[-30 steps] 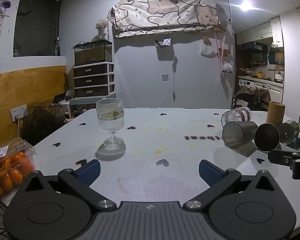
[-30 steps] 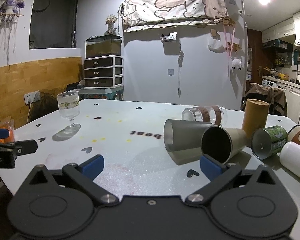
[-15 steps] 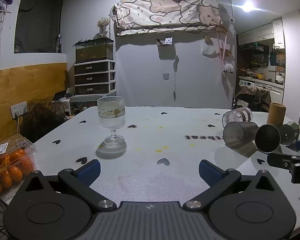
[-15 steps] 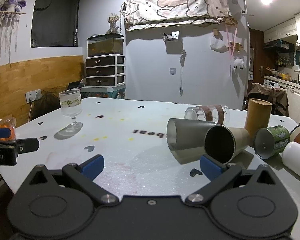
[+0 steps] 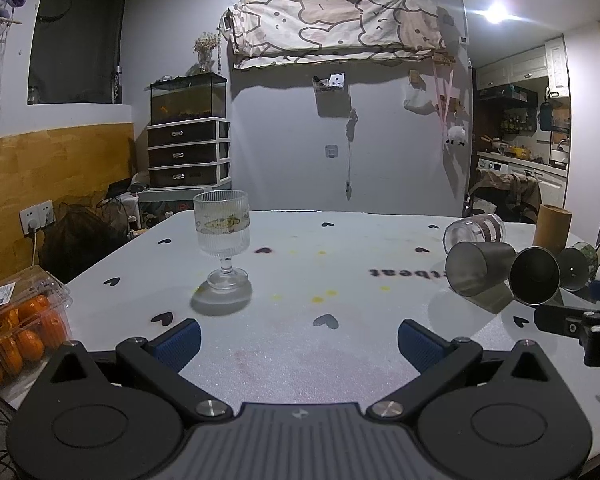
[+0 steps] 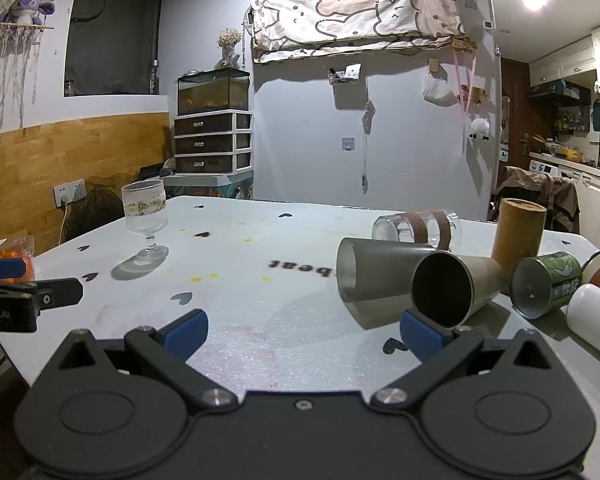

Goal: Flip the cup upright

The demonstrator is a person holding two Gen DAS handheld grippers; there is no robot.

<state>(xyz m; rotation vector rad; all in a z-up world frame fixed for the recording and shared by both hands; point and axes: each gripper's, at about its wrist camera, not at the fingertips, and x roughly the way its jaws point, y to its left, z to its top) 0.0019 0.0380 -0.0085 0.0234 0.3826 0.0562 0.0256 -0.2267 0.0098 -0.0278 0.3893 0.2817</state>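
Note:
Several cups lie on their sides at the right of the white table point(image 6: 260, 312): a grey metal cup point(image 6: 376, 276), a steel cup point(image 6: 452, 288) with its dark mouth toward me, a clear glass point(image 6: 416, 230) with brown bands, a green printed cup point(image 6: 548, 284) and a white cup point(image 6: 596, 320). The grey cup point(image 5: 478, 266) and steel cup point(image 5: 534, 280) also show in the left wrist view. My right gripper point(image 6: 304, 332) is open and empty just in front of the steel cup. My left gripper point(image 5: 298, 342) is open and empty over the table's front.
A ribbed stemmed glass point(image 5: 222, 240) stands upright at the left middle of the table. A brown cylinder point(image 6: 518, 232) stands upright behind the lying cups. A plastic box of oranges point(image 5: 16, 328) sits at the table's left edge.
Both grippers have moved slightly forward toward the table; the cups appear a little larger and nearer. Nothing was taken hold of.

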